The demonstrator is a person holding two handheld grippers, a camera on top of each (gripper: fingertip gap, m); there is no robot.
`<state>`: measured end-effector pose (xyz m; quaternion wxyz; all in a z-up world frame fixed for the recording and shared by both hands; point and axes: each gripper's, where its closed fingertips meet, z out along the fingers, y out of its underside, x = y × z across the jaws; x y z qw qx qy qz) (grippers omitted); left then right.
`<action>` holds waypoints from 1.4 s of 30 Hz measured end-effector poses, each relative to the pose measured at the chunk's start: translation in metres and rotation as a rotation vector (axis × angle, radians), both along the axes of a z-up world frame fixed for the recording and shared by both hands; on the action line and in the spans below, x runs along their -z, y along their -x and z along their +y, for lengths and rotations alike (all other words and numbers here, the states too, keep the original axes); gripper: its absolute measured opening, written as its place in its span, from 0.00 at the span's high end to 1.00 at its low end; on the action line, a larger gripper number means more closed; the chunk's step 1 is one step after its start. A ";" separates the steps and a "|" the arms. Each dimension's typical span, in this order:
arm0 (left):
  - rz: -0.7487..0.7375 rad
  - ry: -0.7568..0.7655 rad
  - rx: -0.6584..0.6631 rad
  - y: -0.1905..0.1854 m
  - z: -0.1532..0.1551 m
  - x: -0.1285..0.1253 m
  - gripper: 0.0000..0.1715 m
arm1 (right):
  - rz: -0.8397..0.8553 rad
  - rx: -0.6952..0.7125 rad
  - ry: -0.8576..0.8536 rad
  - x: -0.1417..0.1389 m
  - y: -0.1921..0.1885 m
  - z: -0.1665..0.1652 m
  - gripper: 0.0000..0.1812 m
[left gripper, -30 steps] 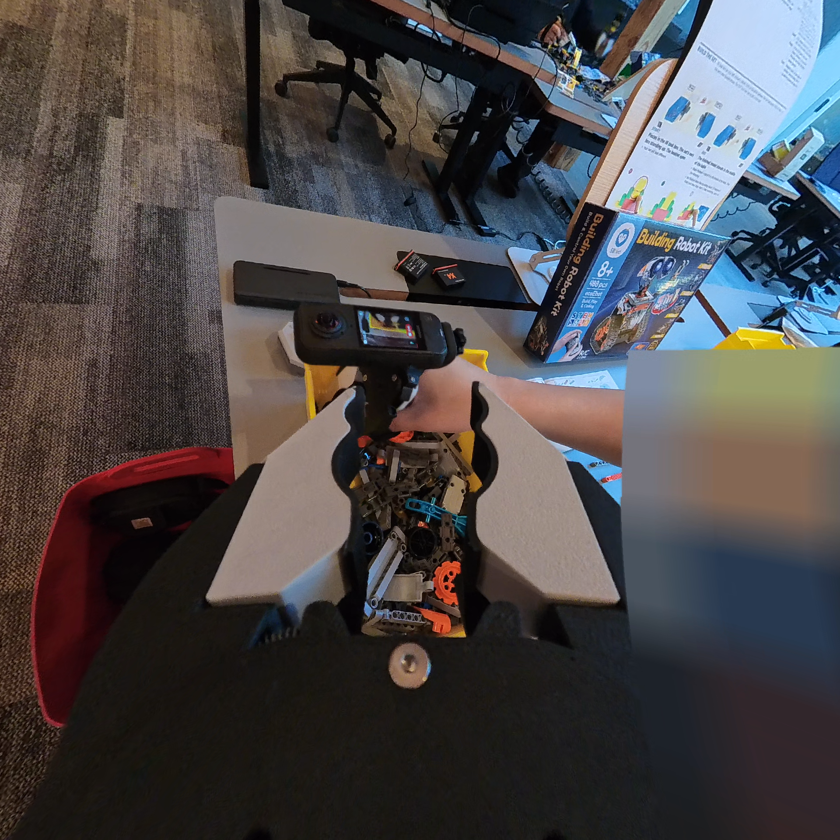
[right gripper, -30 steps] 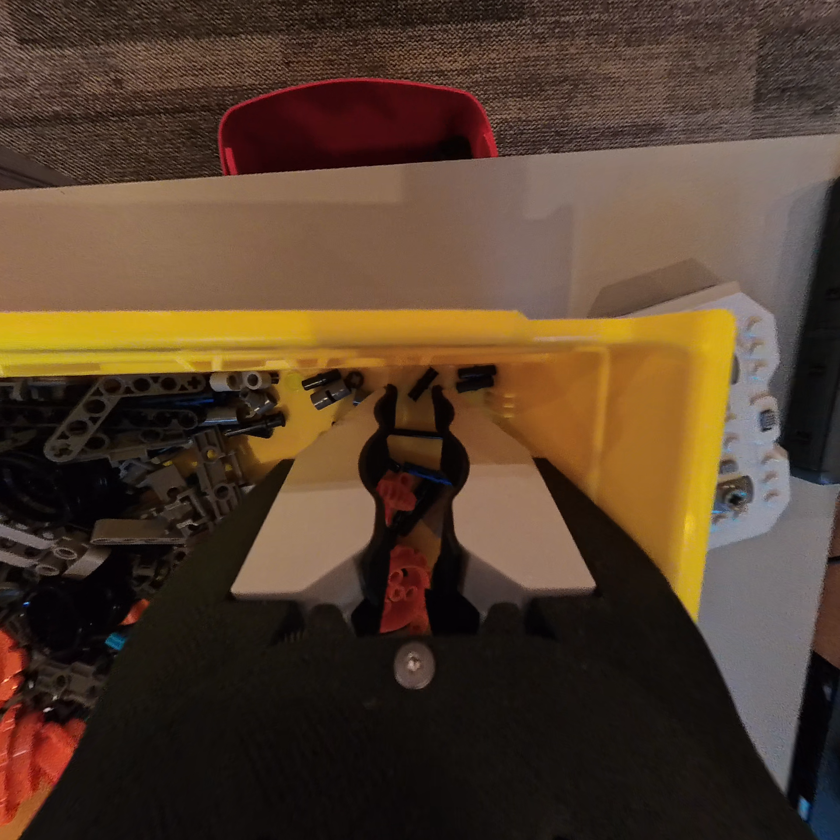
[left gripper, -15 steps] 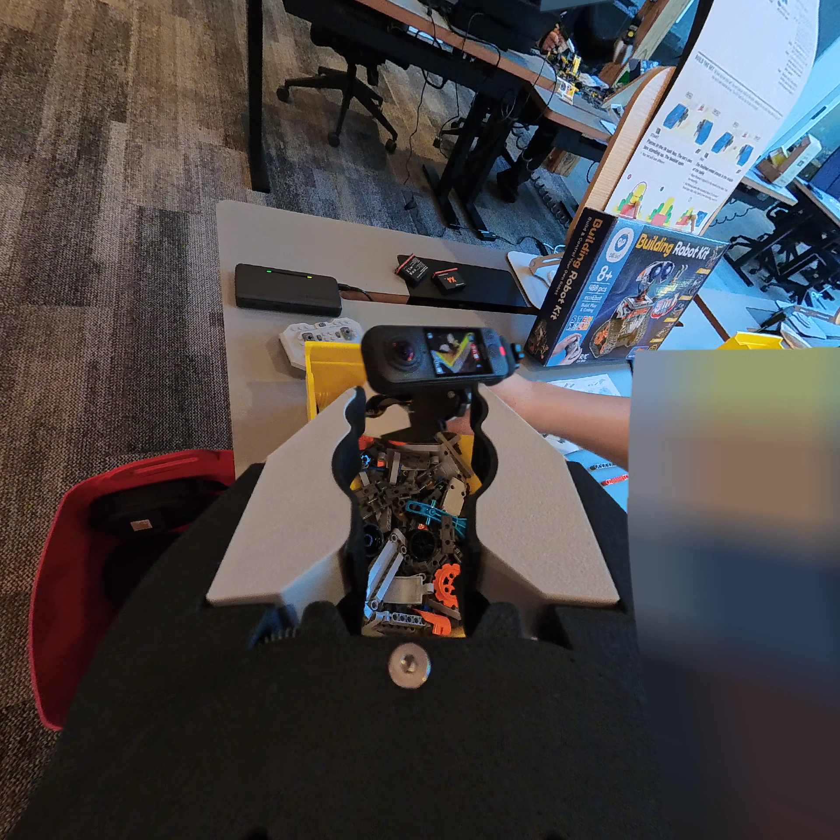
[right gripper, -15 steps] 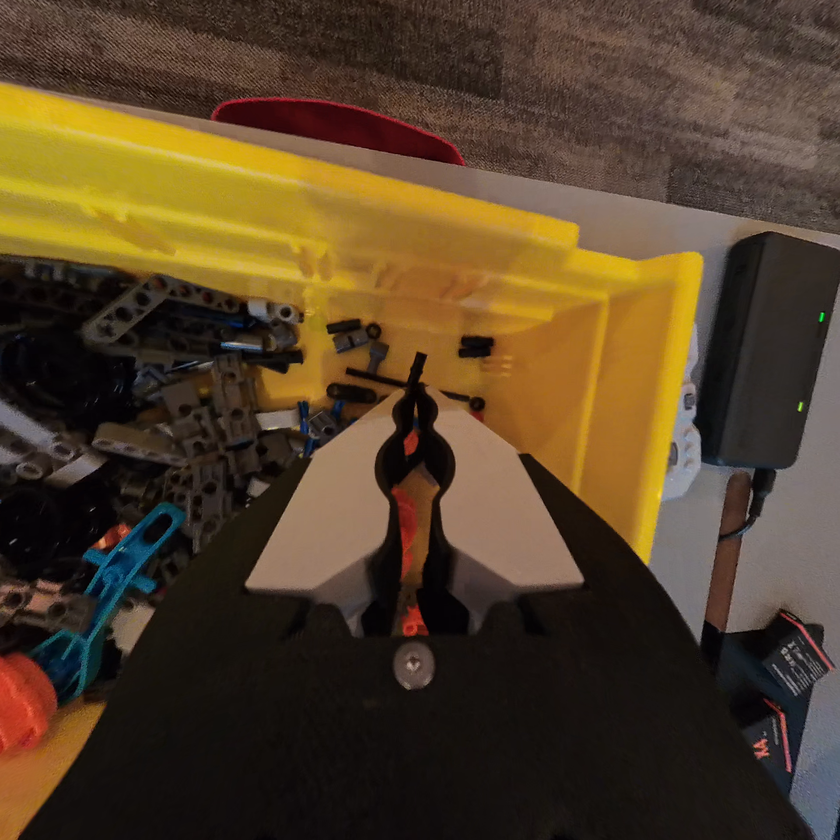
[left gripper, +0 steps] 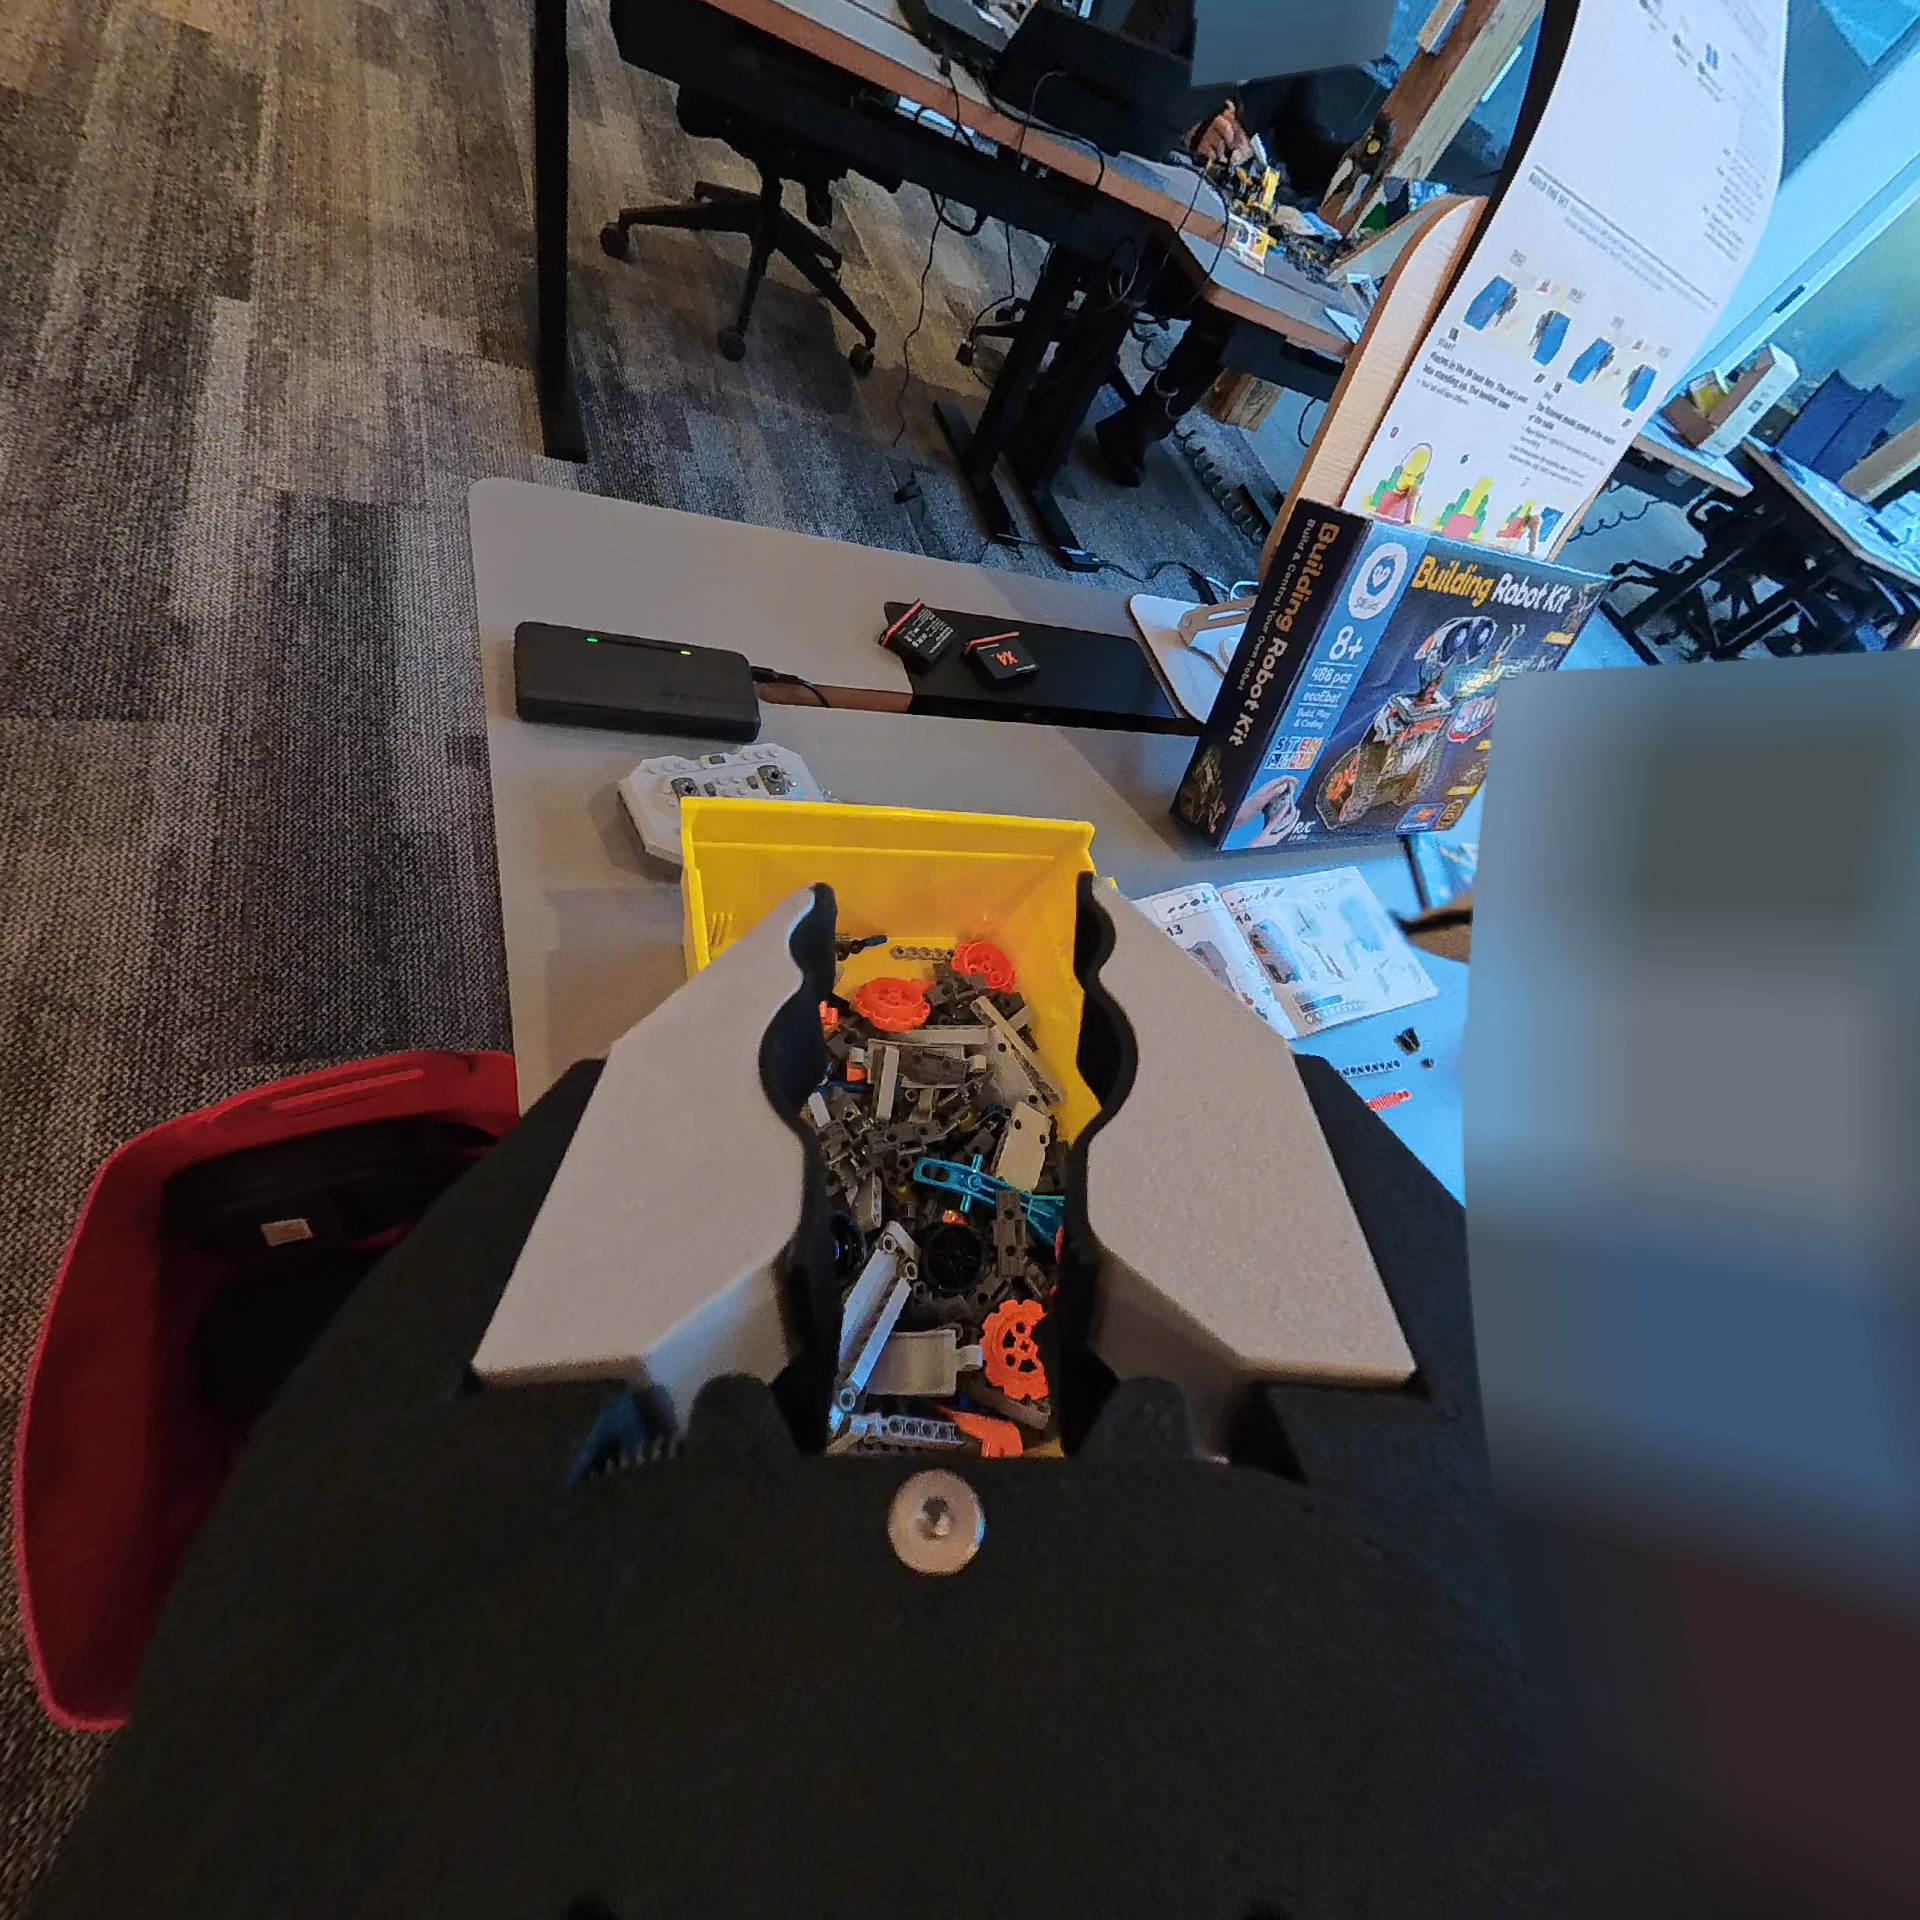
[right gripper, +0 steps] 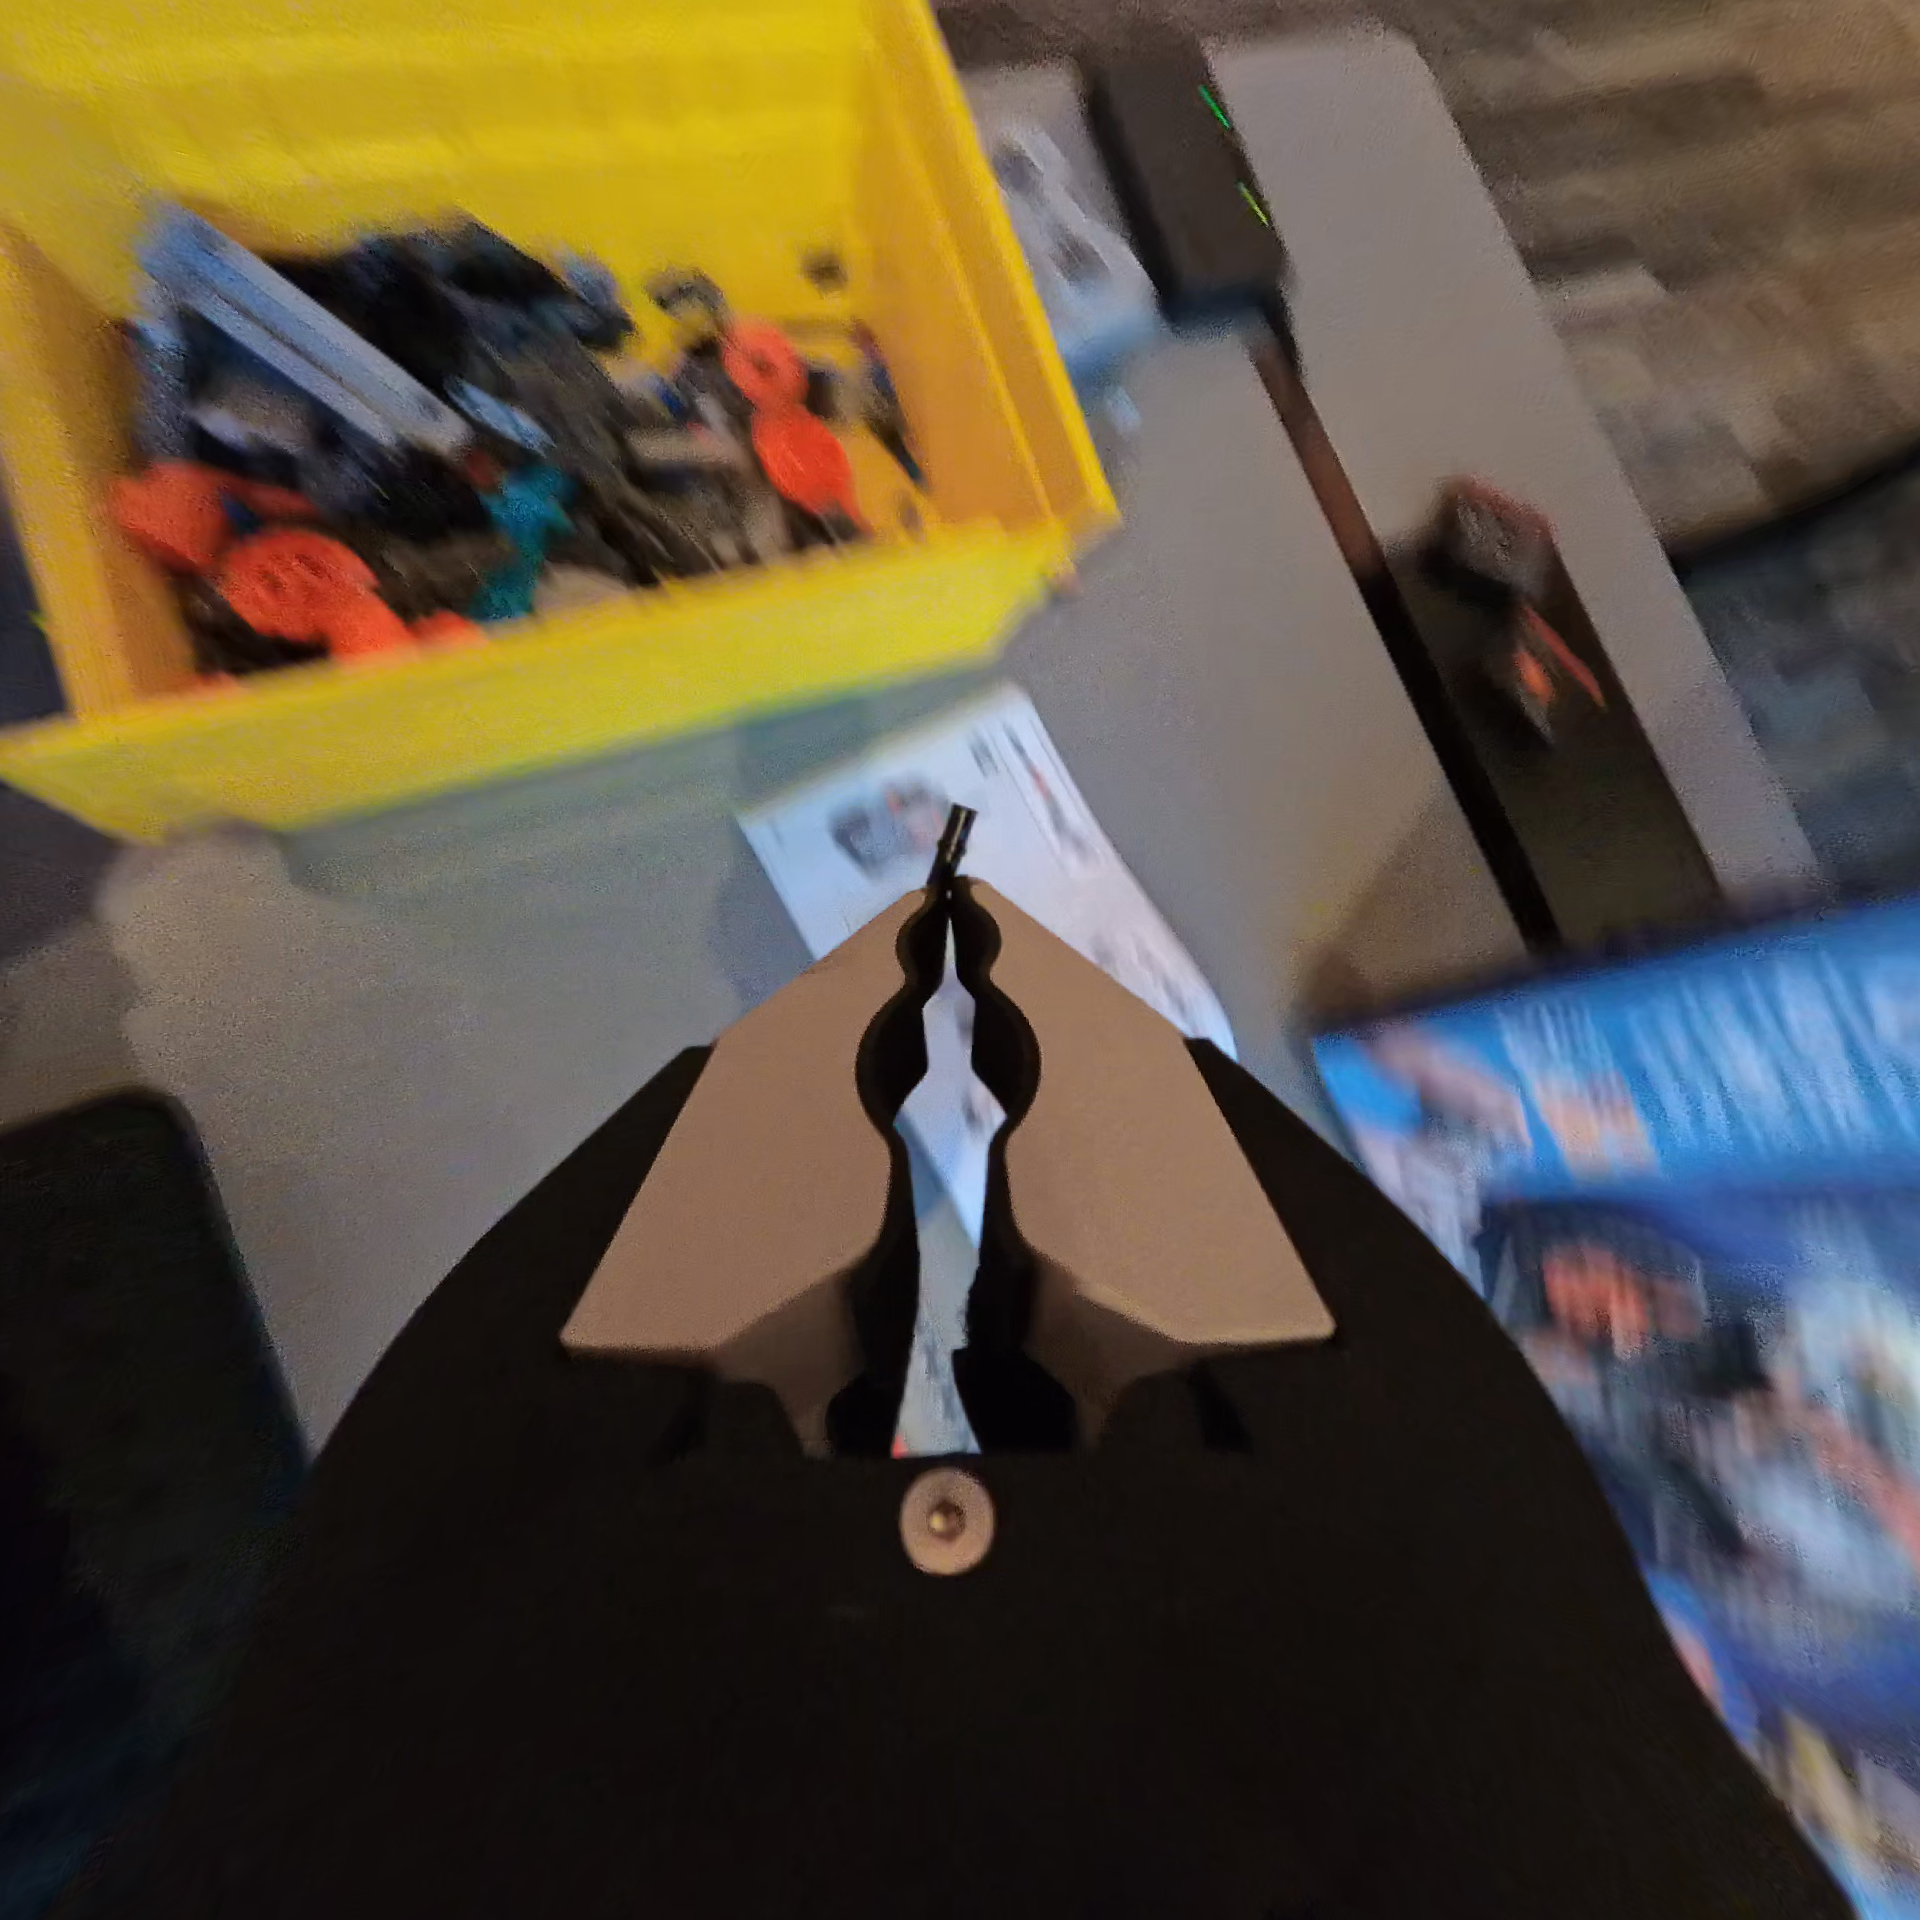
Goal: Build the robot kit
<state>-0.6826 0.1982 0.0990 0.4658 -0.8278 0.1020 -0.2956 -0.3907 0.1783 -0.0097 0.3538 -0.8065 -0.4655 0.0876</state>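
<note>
One yellow bin (left gripper: 883,847); left fingers (left gripper: 665,1132) spread, right fingers (right gripper: 790,1132) pinching one black pin (right gripper: 954,840).

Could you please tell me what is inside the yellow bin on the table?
The yellow bin holds loose building pieces: orange gears, grey beams, a teal part. Whatever lies beneath the pile is covered.
</note>
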 end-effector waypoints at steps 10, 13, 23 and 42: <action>0.069 0.039 0.012 -0.019 0.009 0.009 0.75 | 0.050 0.588 0.242 0.105 -0.222 -0.089 1.00; 0.078 0.033 0.010 -0.020 0.006 0.008 0.75 | 0.079 0.618 0.283 0.128 -0.230 -0.083 1.00; 0.069 0.044 -0.023 -0.012 0.010 0.010 0.75 | 0.042 0.616 0.337 0.155 -0.229 -0.071 1.00; 0.050 0.021 -0.031 -0.005 0.004 0.005 0.75 | 0.186 0.218 -0.024 0.026 -0.103 -0.014 0.94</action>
